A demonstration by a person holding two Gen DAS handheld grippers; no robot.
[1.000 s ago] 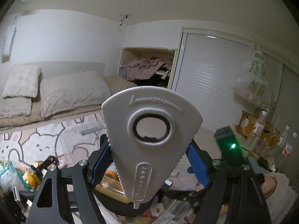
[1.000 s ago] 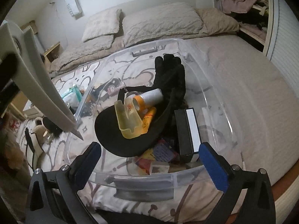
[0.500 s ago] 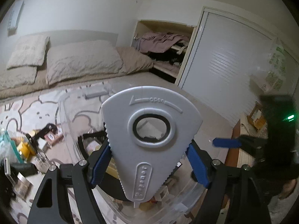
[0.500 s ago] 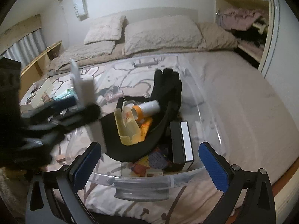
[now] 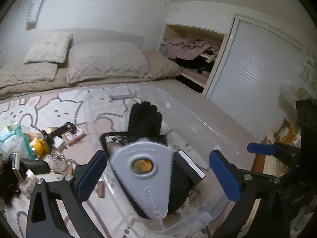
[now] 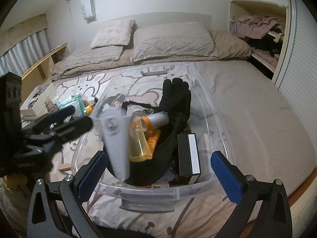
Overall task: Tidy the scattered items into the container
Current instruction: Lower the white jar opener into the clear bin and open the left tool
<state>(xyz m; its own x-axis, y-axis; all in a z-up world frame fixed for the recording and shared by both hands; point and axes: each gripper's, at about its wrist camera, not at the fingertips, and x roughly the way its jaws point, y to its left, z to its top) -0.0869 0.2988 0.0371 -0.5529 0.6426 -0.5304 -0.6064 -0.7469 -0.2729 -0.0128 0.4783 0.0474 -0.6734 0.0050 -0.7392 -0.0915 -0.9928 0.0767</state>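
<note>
A white fan-shaped jar opener (image 5: pixel 146 176) is free of my left gripper (image 5: pixel 158 176), blurred in mid-air over the clear plastic container (image 5: pixel 190 119); it also shows in the right wrist view (image 6: pixel 116 144). My left gripper is open, its blue pads apart on either side of the opener. The container (image 6: pixel 210 103) holds a black cap (image 6: pixel 156 168), a black glove (image 6: pixel 174 97), a yellow bottle (image 6: pixel 138 140), an orange tube and a black-and-white box (image 6: pixel 188 156). My right gripper (image 6: pixel 158 176) is open and empty at the container's near rim.
Scattered items lie on the patterned bedsheet left of the container: a teal pouch (image 5: pixel 11 140), yellow items (image 5: pixel 39 146), a small pink card (image 5: pixel 73 134) and a white tray (image 6: pixel 37 99). Pillows at the head of the bed. A closet and shutter door stand to the right.
My left gripper swung down over the container and opened. The white jar opener it held has left the fingers and drops toward the cap. My right gripper stayed open near the rim.
</note>
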